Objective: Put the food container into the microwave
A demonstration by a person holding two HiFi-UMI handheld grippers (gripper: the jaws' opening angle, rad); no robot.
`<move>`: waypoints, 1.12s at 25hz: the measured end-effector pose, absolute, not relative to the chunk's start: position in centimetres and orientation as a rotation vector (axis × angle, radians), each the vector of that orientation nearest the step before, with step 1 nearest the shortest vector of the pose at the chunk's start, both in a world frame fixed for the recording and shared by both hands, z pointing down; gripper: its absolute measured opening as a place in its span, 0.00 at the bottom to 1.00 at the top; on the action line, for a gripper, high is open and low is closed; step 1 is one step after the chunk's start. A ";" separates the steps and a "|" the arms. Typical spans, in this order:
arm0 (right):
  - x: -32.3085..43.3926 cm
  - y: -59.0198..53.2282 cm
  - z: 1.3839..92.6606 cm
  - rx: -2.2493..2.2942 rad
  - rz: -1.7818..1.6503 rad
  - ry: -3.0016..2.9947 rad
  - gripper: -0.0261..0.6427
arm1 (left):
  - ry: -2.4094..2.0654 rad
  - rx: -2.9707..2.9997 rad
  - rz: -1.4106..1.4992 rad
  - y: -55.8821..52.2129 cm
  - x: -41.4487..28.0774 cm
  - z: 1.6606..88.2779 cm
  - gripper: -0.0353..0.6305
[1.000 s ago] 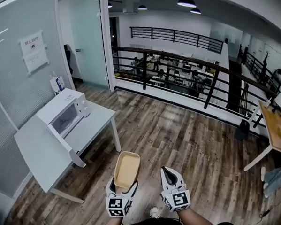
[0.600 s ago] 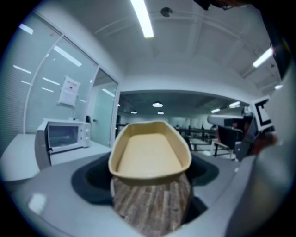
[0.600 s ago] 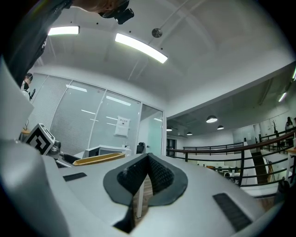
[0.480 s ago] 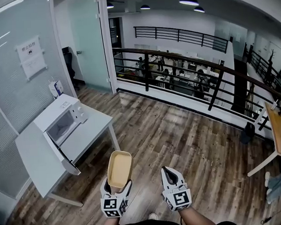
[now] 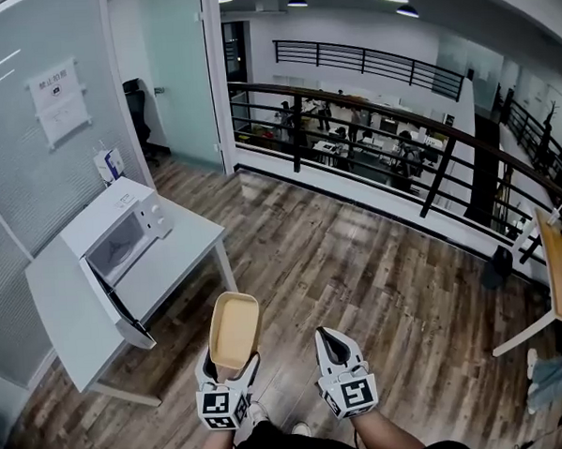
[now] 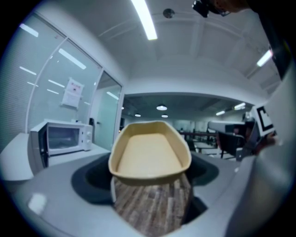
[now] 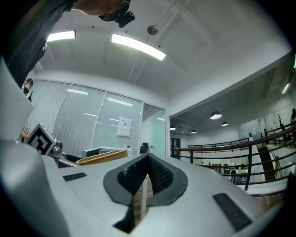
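At the far left of the head view, a white microwave (image 5: pixel 113 239) stands on a white table (image 5: pixel 55 310). Its door (image 5: pixel 124 316) is swung open, so the cavity is ready to take something.

Right of the table, over the wood floor (image 5: pixel 358 262) and well apart from the microwave, the left gripper (image 5: pixel 229 370) carries the food container (image 5: pixel 235 332). It is a shallow tan tray with rounded corners, and it is empty. Its near short end sits between the fingers (image 6: pixel 90 178), which stand wide and clamp that end, and the long body sticks out ahead, roughly level.

The tray looks light and thin-walled. It seems stiff enough to hold its shape from one end, since it shows no sag. The walls look smooth, so a loose grip could let it tip or slide. A hard squeeze might bow the rim.

The short end is a sensible hold, because it leaves the far end free to go into the cavity first.

Further right, the right gripper (image 5: pixel 330 338) hangs beside it, its fingers (image 7: pixel 159 178) pressed together on nothing.
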State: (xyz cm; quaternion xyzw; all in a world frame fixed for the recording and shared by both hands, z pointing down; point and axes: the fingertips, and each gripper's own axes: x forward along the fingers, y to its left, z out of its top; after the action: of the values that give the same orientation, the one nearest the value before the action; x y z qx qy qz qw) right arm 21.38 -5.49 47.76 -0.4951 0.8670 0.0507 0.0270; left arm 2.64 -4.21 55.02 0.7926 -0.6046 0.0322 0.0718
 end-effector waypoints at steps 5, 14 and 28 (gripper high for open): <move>18.7 -8.7 47.5 -1.526 0.186 2.689 0.04 | -1.812 2.405 0.082 -7.4 0.9 54.9 0.76; 12.1 -14.8 46.5 -1.474 0.198 2.688 0.04 | -1.811 2.440 0.098 -13.5 -4.4 54.9 0.76; 6.0 -19.6 48.5 -1.483 0.132 2.779 0.04 | -1.823 2.428 0.065 -18.2 -8.8 55.1 0.76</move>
State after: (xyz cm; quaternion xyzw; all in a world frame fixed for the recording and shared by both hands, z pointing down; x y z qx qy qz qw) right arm 6.04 -19.56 48.49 -0.4704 0.8814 0.0420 -0.0054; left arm -8.76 -18.20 55.11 0.7985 -0.5994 0.0214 0.0523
